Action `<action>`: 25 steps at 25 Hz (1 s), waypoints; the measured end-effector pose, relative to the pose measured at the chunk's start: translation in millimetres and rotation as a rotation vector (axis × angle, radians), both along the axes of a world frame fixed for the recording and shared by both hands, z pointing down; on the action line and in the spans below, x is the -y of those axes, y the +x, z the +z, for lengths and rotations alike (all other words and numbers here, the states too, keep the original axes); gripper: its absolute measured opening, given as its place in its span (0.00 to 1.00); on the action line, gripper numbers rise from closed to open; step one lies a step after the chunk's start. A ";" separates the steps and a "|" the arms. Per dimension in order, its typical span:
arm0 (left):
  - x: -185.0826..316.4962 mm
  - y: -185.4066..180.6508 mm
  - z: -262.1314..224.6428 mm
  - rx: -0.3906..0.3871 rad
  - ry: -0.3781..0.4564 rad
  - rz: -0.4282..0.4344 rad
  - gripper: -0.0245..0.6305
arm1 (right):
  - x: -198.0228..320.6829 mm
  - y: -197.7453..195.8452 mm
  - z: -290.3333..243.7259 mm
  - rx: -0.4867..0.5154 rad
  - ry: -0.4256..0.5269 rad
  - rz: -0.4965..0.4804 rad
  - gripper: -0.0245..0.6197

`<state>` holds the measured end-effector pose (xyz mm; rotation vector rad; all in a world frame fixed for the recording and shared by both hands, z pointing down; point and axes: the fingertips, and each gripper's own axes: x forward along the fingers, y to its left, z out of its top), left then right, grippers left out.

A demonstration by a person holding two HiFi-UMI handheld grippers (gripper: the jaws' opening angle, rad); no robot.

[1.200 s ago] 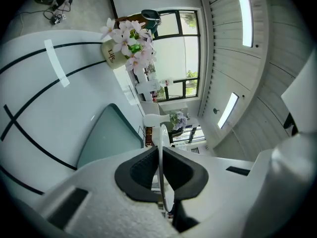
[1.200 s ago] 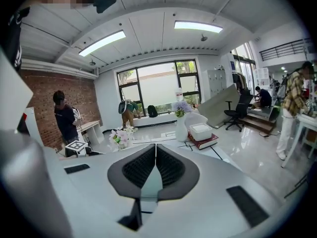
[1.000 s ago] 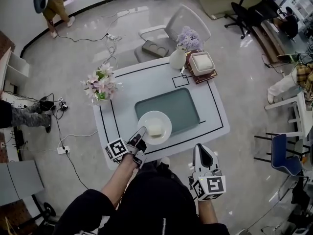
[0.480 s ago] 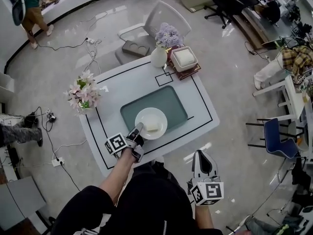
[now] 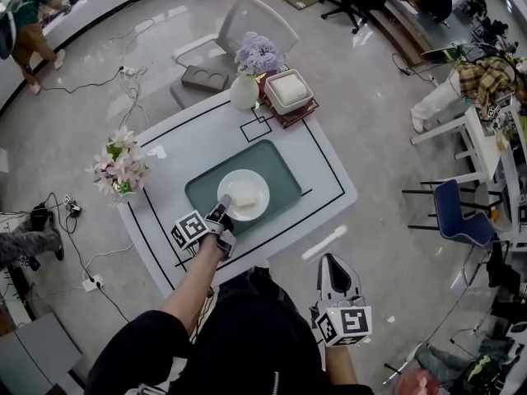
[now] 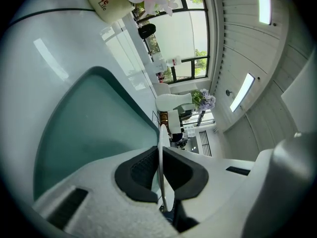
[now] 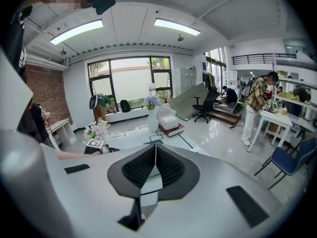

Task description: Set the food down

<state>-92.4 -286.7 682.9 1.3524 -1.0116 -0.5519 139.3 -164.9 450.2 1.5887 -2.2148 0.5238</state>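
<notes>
A person seated at a white worktop (image 5: 325, 179) clamps the left tongs (image 5: 222, 207) hard on the near rim of a white plate (image 5: 262, 189). In the left gripper view the thin edge of the plate (image 6: 160, 138) stands pinched between the dark pads of the left tongs (image 6: 159, 167). The food (image 5: 244, 201), a pale block, lies on the plate just beyond the tips of these tongs. The plate sits over a green mat (image 5: 284, 175); whether it rests fully on the mat is hard to judge from above. The right tongs (image 5: 333, 263) hang off the worktop's near edge, well apart from the plate, pressed together on nothing (image 7: 155, 165). Far beyond the left tongs stands a white vase of purple flowers (image 5: 245, 89), and to their left a pot of pink flowers (image 5: 118, 164).
</notes>
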 end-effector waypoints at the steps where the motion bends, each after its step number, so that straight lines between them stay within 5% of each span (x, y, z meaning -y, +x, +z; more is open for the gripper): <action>1: 2.2 1.5 3.9 0.004 -0.009 0.000 0.07 | -0.4 0.9 1.0 -0.003 -0.005 0.004 0.06; 25: 34.4 23.3 44.3 0.057 -0.073 -0.035 0.07 | 4.5 -8.9 26.2 -0.029 -0.076 -0.029 0.06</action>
